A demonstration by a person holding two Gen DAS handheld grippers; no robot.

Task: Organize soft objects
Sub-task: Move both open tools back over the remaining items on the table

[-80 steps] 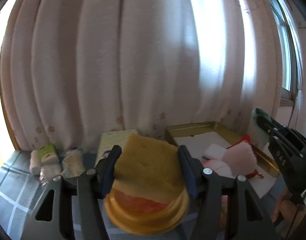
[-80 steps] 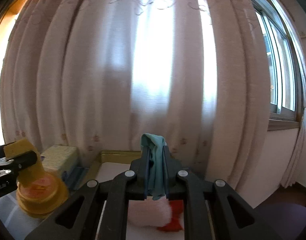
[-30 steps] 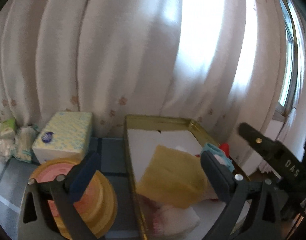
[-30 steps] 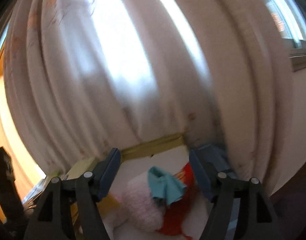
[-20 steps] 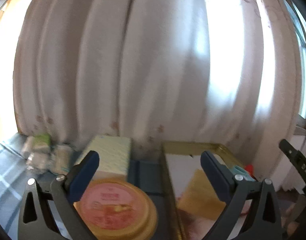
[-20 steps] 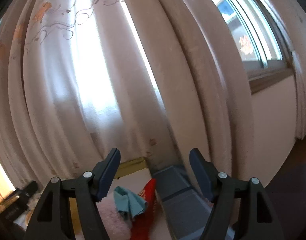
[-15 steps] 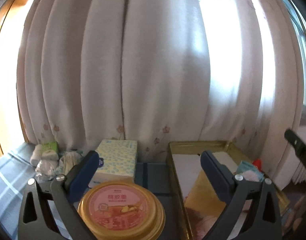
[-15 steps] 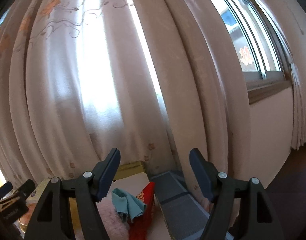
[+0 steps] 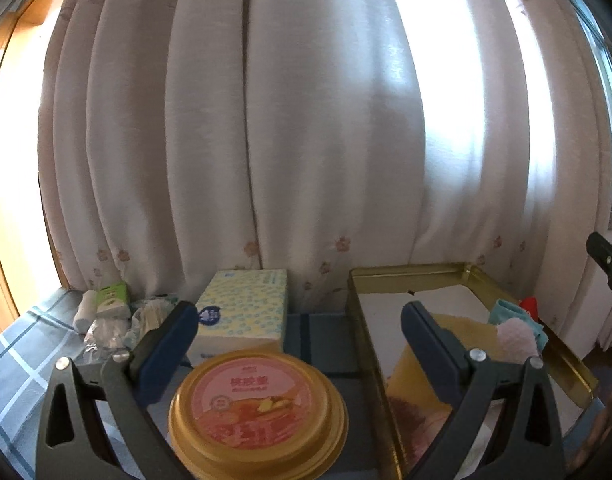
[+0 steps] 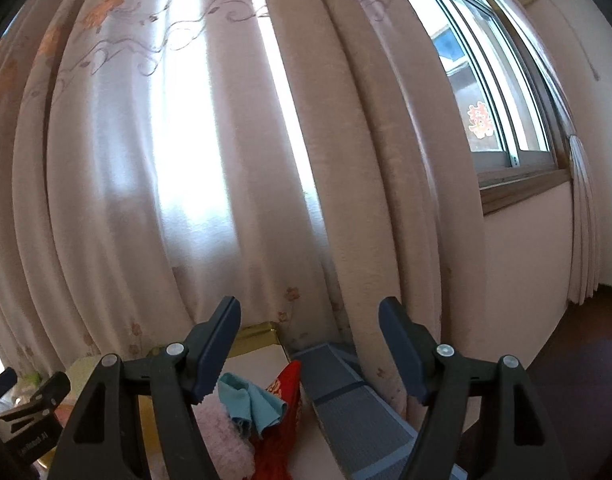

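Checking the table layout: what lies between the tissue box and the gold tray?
In the left wrist view, only a bare strip of the grey checked tablecloth lies between the tissue box and the gold tray.

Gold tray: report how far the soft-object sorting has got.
Done: the yellow sponge, teal cloth, pink fluffy piece and a red item lie in the gold tray. In hand: nothing; left claw and right claw are open. Left: possibly the small packets.
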